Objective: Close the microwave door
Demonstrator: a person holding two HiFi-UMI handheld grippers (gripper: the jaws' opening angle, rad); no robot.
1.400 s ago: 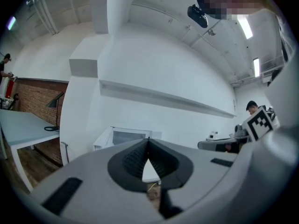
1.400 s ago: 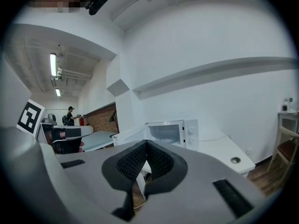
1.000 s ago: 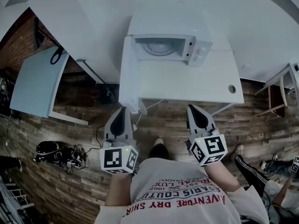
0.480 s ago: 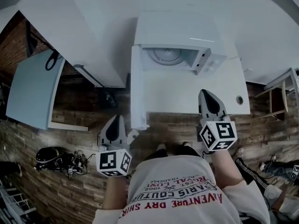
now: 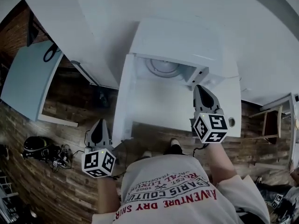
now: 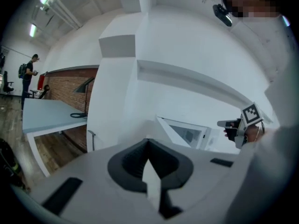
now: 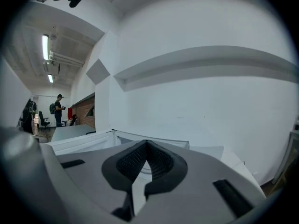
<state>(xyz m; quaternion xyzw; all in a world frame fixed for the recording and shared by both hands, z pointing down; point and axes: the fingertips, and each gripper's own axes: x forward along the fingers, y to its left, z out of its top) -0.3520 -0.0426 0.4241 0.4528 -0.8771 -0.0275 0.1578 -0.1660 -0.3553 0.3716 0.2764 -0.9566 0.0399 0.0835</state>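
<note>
White dominates the head view. The microwave (image 5: 180, 41) sits at twelve o'clock on a white table (image 5: 159, 106), its cavity exposed and the turntable (image 5: 161, 68) showing. Its door (image 5: 122, 101) stands swung out toward the wearer on the left hinge, reaching down to about seven o'clock of the oven. The left gripper (image 5: 99, 125) hangs low at eight o'clock over the wood floor (image 5: 51, 185), just outside the door's free edge and apart from it. The right gripper (image 5: 201, 90) hovers above the table at the oven's five o'clock, near the control-panel corner, touching nothing.

From the left gripper view, its jaws are pressed together with nothing between them. The microwave (image 6: 187, 133) lies ahead at one o'clock, with the right gripper (image 6: 229, 126) beyond at three.

From the right gripper view, the jaws are likewise closed and empty, aimed into the open cavity, with the door (image 7: 80, 144) at ten o'clock.

Closing looks not yet begun; this reads as the approach. The likely next move is to bring the left gripper against the door's outer face near its free edge. It would then sweep the door toward one o'clock until it latches, with the right gripper kept clear of the opening.
</note>
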